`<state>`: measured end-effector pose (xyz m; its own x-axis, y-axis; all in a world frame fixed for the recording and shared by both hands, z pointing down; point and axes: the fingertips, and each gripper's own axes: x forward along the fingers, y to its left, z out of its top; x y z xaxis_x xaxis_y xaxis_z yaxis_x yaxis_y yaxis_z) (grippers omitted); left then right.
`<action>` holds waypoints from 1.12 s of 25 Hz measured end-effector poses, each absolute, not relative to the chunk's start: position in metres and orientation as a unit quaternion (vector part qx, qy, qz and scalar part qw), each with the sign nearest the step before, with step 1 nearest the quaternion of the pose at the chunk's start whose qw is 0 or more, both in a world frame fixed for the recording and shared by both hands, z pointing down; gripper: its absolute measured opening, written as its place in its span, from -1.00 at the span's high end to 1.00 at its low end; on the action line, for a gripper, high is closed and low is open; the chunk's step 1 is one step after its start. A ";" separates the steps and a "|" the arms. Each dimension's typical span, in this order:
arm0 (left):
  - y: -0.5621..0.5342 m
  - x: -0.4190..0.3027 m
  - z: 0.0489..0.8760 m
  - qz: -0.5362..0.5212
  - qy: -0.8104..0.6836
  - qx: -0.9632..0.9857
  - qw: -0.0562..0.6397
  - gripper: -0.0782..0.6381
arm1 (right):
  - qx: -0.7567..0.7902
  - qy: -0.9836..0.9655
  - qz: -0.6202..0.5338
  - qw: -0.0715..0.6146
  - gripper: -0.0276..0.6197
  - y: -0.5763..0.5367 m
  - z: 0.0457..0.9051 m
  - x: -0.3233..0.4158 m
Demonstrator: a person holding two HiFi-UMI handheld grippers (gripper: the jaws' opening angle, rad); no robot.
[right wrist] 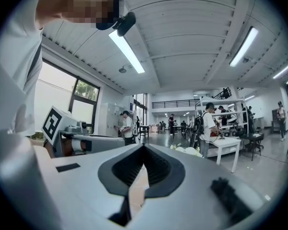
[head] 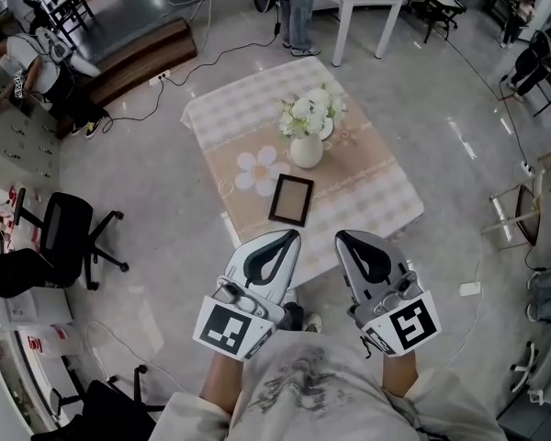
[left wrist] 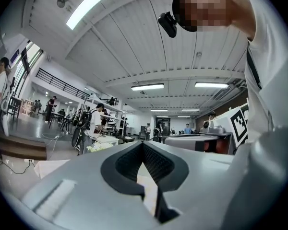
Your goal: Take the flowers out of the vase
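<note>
A white vase (head: 306,151) holding white flowers (head: 310,113) stands near the middle of a low table with a checked cloth (head: 367,191). A dark picture frame (head: 291,199) lies flat in front of the vase. Both grippers hover side by side short of the table's near edge, pointing level toward it. My left gripper (head: 290,235) is shut with nothing in it, and so is my right gripper (head: 343,237). The left gripper view shows closed jaws (left wrist: 143,143) with the flowers (left wrist: 98,147) small beyond them. In the right gripper view the flowers (right wrist: 187,150) sit past the closed tip (right wrist: 144,146).
A black office chair (head: 60,237) stands on the floor at the left. A brown bench (head: 138,58), a white table (head: 367,3) and a standing person (head: 298,7) are beyond the low table. A folding chair (head: 523,214) is at the right. Cables run across the floor.
</note>
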<state>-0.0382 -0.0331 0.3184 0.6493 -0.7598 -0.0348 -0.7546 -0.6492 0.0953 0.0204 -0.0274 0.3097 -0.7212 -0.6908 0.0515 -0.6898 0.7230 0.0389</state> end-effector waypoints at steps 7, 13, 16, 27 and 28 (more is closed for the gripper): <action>-0.061 -0.049 0.319 -0.042 -0.405 0.913 0.036 0.76 | 0.388 -0.921 -0.012 0.039 0.86 -0.050 0.311 0.010; -0.075 -0.051 0.316 -0.044 -0.395 0.917 0.036 0.76 | 0.398 -0.916 -0.012 0.045 0.86 -0.063 0.309 0.006; -0.084 -0.049 0.318 -0.043 -0.392 0.918 0.040 0.76 | 0.403 -0.914 -0.012 0.045 0.86 -0.070 0.308 0.009; -0.120 -0.038 0.318 -0.043 -0.405 0.913 0.038 0.76 | 0.390 -0.920 -0.016 0.047 0.87 -0.107 0.307 0.021; -0.124 -0.037 0.318 -0.042 -0.407 0.912 0.039 0.76 | 0.388 -0.920 -0.016 0.047 0.86 -0.111 0.307 0.023</action>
<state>-0.0370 -0.1242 0.3181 0.6649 -0.7455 -0.0450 -0.7390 -0.6654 0.1055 0.0228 -0.1111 0.3071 -0.6941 -0.7161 0.0742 -0.7130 0.6980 0.0663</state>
